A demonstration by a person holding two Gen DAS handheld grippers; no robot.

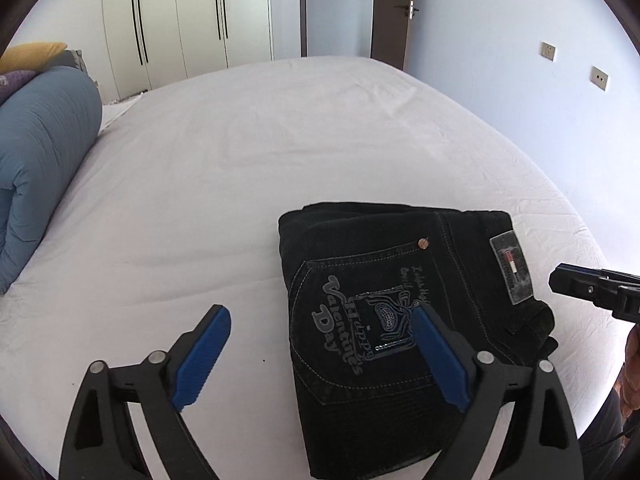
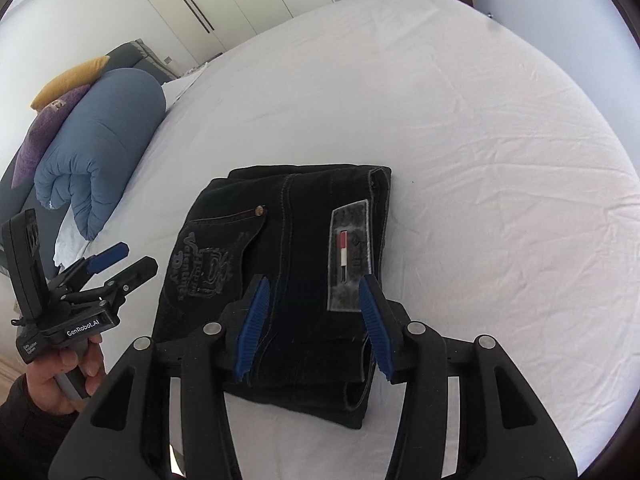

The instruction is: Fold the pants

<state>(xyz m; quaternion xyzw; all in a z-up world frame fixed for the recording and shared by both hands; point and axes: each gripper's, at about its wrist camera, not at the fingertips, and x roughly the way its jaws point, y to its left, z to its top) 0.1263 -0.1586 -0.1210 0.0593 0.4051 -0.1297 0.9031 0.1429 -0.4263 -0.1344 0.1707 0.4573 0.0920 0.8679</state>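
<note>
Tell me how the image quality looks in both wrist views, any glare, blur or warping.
Left wrist view: sharp, bright even daylight, the white bed sheet near overexposed; fisheye bends the wardrobe doors. Right wrist view: equally sharp, the pocket print on the folded black jeans legible; the bed edge curves strongly, with dark corner vignetting in both.

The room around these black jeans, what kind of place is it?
Most likely a bedroom. The folded jeans lie on a wide bed with a white sheet, a rolled blue duvet and pillows sit at one end, and tall white wardrobe doors line the far wall.
</note>
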